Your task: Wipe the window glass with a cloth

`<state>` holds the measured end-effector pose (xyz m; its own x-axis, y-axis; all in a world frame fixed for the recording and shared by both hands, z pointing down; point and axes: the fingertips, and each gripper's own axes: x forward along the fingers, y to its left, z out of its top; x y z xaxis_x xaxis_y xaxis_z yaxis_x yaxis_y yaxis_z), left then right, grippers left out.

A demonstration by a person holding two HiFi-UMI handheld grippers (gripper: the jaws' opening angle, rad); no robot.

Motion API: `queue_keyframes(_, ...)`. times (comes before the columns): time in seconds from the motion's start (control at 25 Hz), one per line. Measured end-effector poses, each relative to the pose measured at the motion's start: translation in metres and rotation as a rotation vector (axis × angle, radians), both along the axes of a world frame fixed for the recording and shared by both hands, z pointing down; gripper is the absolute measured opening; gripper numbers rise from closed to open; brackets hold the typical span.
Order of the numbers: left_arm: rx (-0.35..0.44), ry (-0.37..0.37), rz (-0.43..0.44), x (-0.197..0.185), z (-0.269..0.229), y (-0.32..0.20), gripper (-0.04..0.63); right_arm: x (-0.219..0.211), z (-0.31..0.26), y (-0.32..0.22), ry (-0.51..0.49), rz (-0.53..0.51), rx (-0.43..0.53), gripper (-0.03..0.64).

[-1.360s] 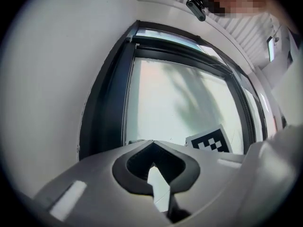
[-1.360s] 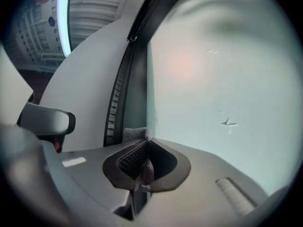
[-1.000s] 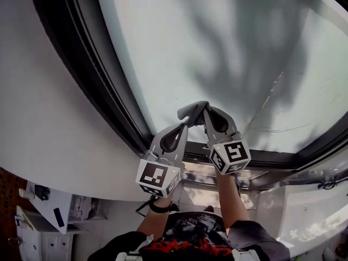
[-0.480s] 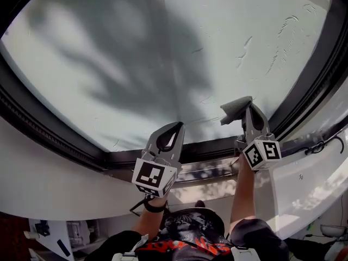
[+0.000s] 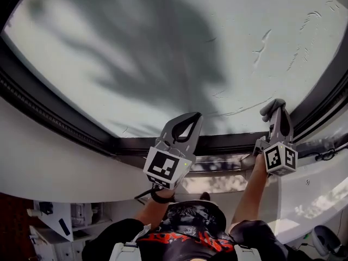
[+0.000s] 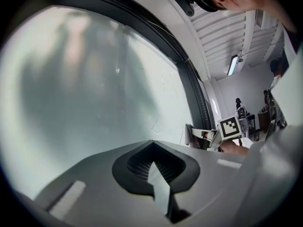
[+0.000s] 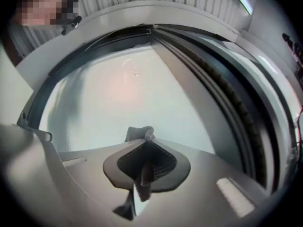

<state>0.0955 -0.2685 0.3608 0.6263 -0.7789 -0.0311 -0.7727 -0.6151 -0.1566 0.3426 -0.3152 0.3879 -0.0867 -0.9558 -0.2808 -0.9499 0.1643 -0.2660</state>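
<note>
The window glass [image 5: 163,48] fills the upper head view, frosted, with smear streaks at the right. My right gripper [image 5: 278,106] is shut on a small grey cloth [image 5: 270,107], its tip at the pane's lower right corner near the dark frame [image 5: 321,99]. In the right gripper view the cloth [image 7: 139,133] pokes out past the closed jaws toward the glass [image 7: 123,93]. My left gripper [image 5: 191,116] is shut with nothing in it, held just above the bottom frame. In the left gripper view its jaws meet before the glass [image 6: 85,79], and the right gripper's marker cube [image 6: 229,126] shows beyond.
A dark window frame [image 5: 49,118] curves round the pane, with a white wall [image 5: 54,167] below it. A metal sill ledge [image 5: 217,165] runs under the glass. A cable [image 5: 326,155] lies at the sill's right. A white cabinet [image 5: 54,219] stands at lower left.
My right gripper carried the cloth rightward across the pane to the lower right corner. The left gripper, which had its tip by the cloth, stayed low near the bottom frame. The head view shifted right.
</note>
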Motion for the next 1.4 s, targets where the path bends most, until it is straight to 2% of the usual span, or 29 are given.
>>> queue_keyframes(0.16, 0.005, 0.002, -0.085, -0.053, -0.001, 0.001, -0.018, -0.122, -0.022, 0.020, -0.091, -0.255, 0.108, 0.018)
queue_keyframes(0.28, 0.025, 0.027, -0.179, -0.115, -0.009, 0.013, -0.018, -0.235, -0.027, 0.035, -0.088, -0.474, 0.118, 0.018)
queue_keyframes(0.6, 0.103, 0.098, -0.515, -0.313, -0.034, 0.077, -0.020, -0.521, -0.013, 0.088, -0.072, -1.022, 0.027, 0.018)
queue_keyframes(0.72, 0.126, 0.131, -0.571, -0.357, -0.039, 0.096, -0.020, -0.599, 0.007, 0.102, -0.120, -1.184, -0.061, 0.018)
queue_keyframes(0.8, 0.125, 0.146, -0.579, -0.372, -0.040, 0.100, -0.020, -0.627, 0.024, 0.095, -0.115, -1.206, -0.136, 0.018)
queue_keyframes(0.92, 0.114, 0.157, -0.555, -0.374, -0.035, 0.096, -0.020, -0.616, 0.041, 0.069, -0.049, -1.087, -0.181, 0.018)
queue_keyframes(1.04, 0.106, 0.174, -0.497, -0.358, -0.031, 0.081, -0.020, -0.560, 0.039, 0.049, -0.024, -0.961, -0.145, 0.018)
queue_keyframes(1.24, 0.088, 0.169, -0.345, -0.291, -0.023, 0.047, -0.020, -0.418, 0.022, 0.031, 0.000, -0.684, -0.076, 0.018)
queue_keyframes(1.4, 0.060, 0.157, -0.212, -0.218, -0.020, 0.029, -0.020, -0.295, 0.017, 0.020, -0.043, -0.449, -0.065, 0.018)
